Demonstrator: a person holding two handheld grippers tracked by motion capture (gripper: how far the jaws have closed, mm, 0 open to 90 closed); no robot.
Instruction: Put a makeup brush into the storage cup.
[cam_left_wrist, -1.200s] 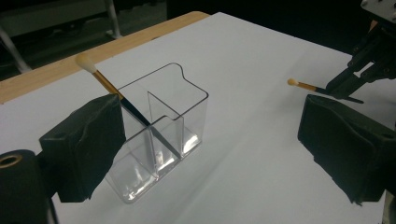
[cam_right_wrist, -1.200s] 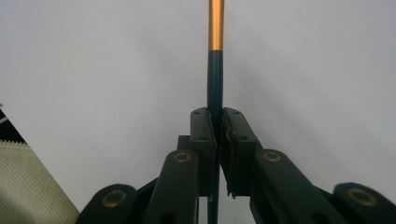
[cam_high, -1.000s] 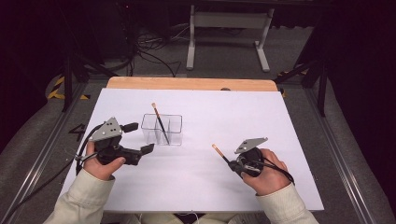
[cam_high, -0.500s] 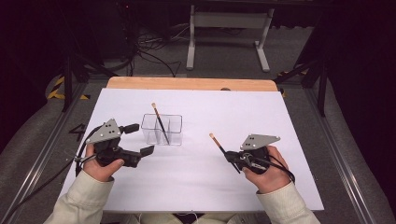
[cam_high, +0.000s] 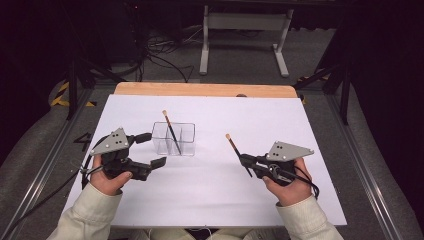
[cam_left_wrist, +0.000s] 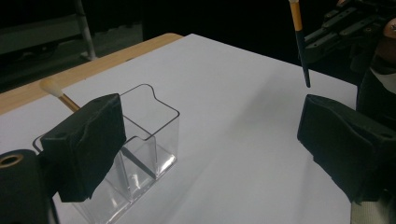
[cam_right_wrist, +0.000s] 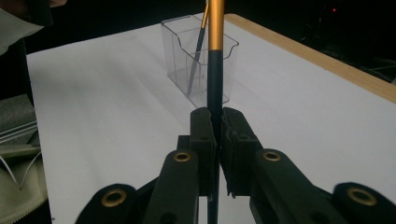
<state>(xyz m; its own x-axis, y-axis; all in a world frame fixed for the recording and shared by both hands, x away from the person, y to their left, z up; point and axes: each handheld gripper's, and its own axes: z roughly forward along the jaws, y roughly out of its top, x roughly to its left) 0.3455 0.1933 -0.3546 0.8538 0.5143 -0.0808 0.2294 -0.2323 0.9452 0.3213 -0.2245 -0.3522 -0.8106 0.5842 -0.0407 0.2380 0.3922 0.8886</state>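
the right claw (cam_high: 245, 161) is clenched on a thin brush (cam_high: 235, 148), its jaws pinching the black handle low down, so the orange band and pale tip stick up and lean toward the far left, clear of the white bench (cam_high: 280, 115). this claw sits near the bench's near right corner. the left claw (cam_high: 148, 149) hangs released, jaws spread wide with nothing between them, close to the near left edge. just beside its far jaw stands a clear divided holder (cam_high: 175, 138), about midway across the bench, with a second brush (cam_high: 171, 131) leaning inside it, tip upward.
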